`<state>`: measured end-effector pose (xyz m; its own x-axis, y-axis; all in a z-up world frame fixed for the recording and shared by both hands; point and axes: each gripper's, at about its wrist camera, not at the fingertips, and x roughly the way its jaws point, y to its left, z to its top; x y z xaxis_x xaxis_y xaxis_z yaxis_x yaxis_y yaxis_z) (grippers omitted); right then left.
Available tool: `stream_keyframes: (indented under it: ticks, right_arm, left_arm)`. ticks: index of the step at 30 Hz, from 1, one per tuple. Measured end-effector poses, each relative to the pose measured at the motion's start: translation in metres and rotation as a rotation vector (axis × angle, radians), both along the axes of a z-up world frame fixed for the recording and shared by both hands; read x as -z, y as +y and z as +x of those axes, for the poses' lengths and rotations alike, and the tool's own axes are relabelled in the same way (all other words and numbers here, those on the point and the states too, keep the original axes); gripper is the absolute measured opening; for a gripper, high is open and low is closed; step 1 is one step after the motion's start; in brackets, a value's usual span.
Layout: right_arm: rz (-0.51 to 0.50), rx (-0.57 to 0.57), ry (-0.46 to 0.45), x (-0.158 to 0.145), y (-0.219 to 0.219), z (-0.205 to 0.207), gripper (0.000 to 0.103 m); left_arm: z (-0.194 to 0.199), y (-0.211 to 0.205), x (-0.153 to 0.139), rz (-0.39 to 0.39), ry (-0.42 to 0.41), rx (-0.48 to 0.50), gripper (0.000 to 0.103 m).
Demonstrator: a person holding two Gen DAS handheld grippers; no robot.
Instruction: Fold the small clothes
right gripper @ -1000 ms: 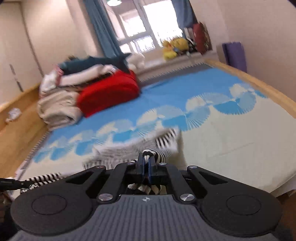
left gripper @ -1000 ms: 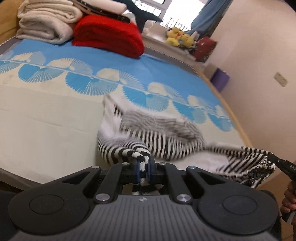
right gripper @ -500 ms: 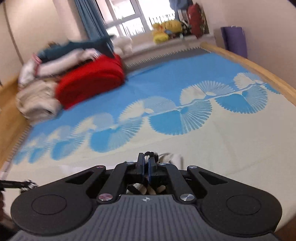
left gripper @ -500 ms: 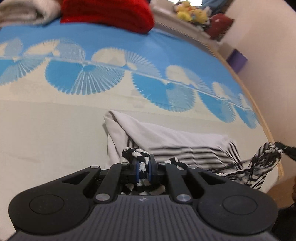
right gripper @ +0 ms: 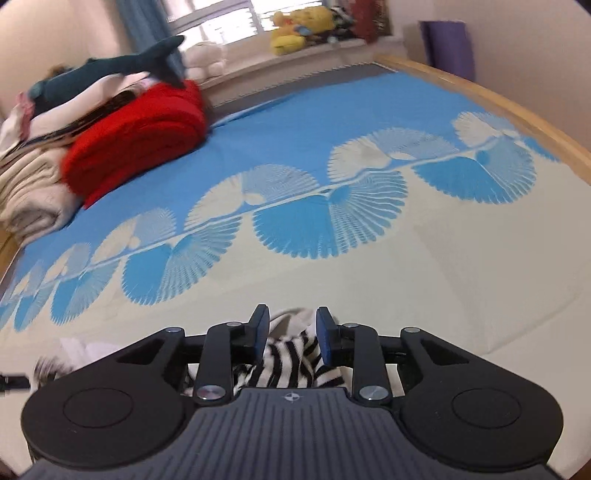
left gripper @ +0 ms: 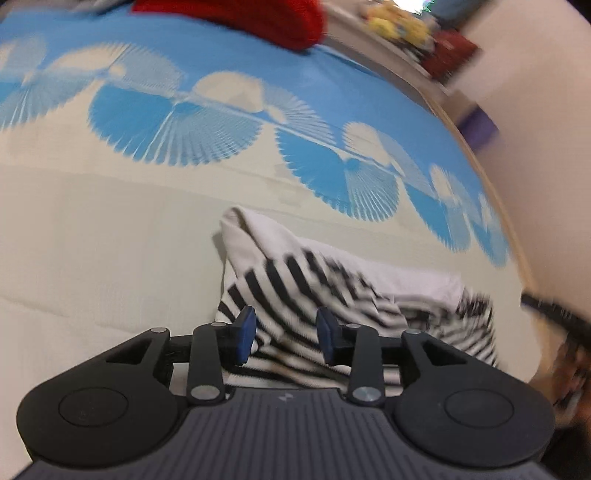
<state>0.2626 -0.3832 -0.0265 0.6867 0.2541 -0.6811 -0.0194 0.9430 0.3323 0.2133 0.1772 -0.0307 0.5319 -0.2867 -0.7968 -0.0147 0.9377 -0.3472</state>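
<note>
On the cream lower half of the bedspread (left gripper: 92, 258), which carries a band of blue fan-shaped motifs and turns solid blue further up, lies your black-and-white striped small garment (left gripper: 332, 284), folded over so that a plain white panel shows along its far edge. Left wrist view: your left gripper (left gripper: 284, 334) sits low over the near end of the garment. Its blue-padded jaws have just been opening and now stand apart; striped cloth lies between and beneath them, but the pads do not press on it. At the right margin of this view a dark blurred shape, probably your other tool, meets the far end of the garment; the blur hides the detail.

Right wrist view: your right gripper (right gripper: 291, 332) is likewise low over the bedspread (right gripper: 461, 295), at the opposite end of the garment (right gripper: 288, 354). Its jaws have also just been opening. A bunched ridge of striped fabric rises between the pads, with a gap visible on each side, so the cloth is released rather than pinched.

Background, right wrist view: a folded red blanket (right gripper: 136, 140) rests near the head of the bed beside a stack of cream bedding (right gripper: 29, 192), with a dark teal plush shark (right gripper: 110, 66) lying on top. Yellow soft toys (right gripper: 295, 26) sit on the window ledge.
</note>
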Motion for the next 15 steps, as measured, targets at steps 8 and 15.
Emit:
stream_keyframes:
  ticks: [8, 15]
  right_arm:
    - [-0.198, -0.246, 0.066, 0.029, 0.047, -0.012, 0.041]
    - [-0.386, -0.322, 0.051, 0.047, 0.079, 0.001, 0.036]
  left_arm:
    - [-0.006, -0.071, 0.011, 0.39, -0.105, 0.157, 0.057]
    - [0.026, -0.099, 0.026, 0.582, -0.121, 0.151, 0.056]
